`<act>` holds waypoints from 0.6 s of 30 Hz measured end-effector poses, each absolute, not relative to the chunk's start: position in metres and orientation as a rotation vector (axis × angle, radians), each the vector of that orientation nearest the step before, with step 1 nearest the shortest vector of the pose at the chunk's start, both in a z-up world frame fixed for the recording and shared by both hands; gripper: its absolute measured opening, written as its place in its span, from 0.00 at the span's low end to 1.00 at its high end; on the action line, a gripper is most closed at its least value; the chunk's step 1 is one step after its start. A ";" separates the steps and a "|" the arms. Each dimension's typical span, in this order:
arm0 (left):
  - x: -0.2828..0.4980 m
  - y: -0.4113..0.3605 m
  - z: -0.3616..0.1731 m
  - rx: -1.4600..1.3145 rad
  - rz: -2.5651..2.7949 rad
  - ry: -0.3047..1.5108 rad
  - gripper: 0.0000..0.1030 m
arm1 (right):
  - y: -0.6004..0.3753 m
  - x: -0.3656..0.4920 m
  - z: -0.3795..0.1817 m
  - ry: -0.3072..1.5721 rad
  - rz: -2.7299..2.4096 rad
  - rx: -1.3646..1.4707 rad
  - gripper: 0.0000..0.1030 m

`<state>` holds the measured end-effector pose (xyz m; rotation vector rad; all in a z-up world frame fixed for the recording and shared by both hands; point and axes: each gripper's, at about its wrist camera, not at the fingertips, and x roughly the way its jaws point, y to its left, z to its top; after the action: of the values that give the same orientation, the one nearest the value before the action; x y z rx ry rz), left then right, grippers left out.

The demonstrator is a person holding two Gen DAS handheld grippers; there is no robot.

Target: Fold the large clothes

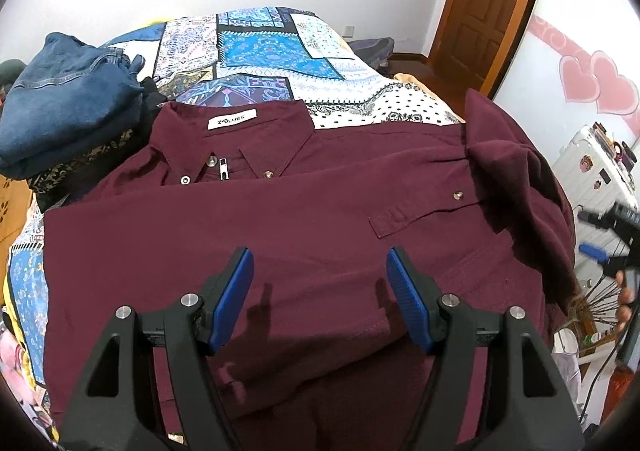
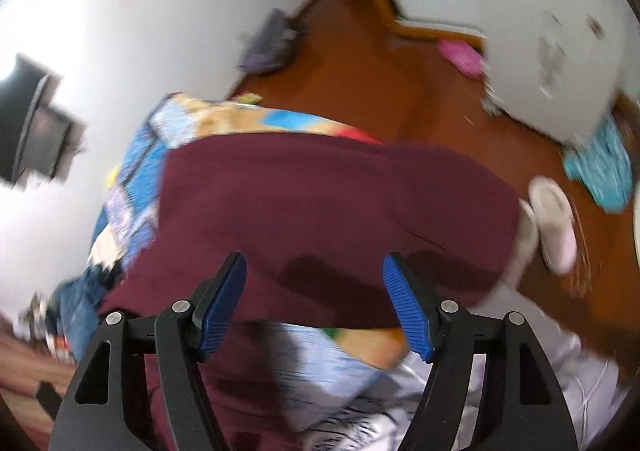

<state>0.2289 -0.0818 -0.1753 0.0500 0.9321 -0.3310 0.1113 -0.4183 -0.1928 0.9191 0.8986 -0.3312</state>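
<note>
Shirt (image 1: 304,219), maroon, lies spread face-up on patchwork bedspread (image 1: 264,47), collar at the far side with white "Z-BLUES" label (image 1: 232,121) showing, zipper pull and snaps at the neck, chest pocket flap with a snap on the right. Its right sleeve is folded in over the right edge of the body, bunched near the bed's right side. Left gripper (image 1: 320,303) hovers over the near middle of the shirt, blue-padded fingers (image 1: 234,299) spread wide apart, nothing between them; cannot tell whether the tips touch the cloth, their shadows fall on it just below. Folded jeans (image 1: 68,99) sit on the far left of the bed, just beside the collar. Right gripper (image 2: 316,305) is off the right edge of the bed, fingers apart and empty; in its own view, heavily motion-blurred, the shirt (image 2: 328,219) fills the middle with wood floor (image 2: 360,83) beyond and a white slipper (image 2: 554,225) to the right. White suitcase (image 1: 592,167) stands far right.
</note>
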 end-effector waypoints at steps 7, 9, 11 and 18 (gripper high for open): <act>0.231 -0.089 -0.179 0.052 -0.338 0.948 0.66 | -0.456 0.086 -0.239 0.934 -0.488 1.044 0.66; 0.230 -0.090 -0.179 0.058 -0.341 0.946 0.66 | -0.465 0.085 -0.252 0.932 -0.486 1.100 0.66; 0.230 -0.092 -0.180 0.063 -0.342 0.949 0.66 | -0.474 0.088 -0.261 0.908 -0.465 1.168 0.67; 0.232 -0.095 -0.183 0.065 -0.343 0.962 0.66 | -0.478 0.089 -0.260 0.797 -0.407 1.183 0.45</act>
<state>0.2324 -0.0951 -0.1834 0.0653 0.9620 -0.3434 0.0887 -0.4778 -0.2605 1.1828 0.7965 -0.4068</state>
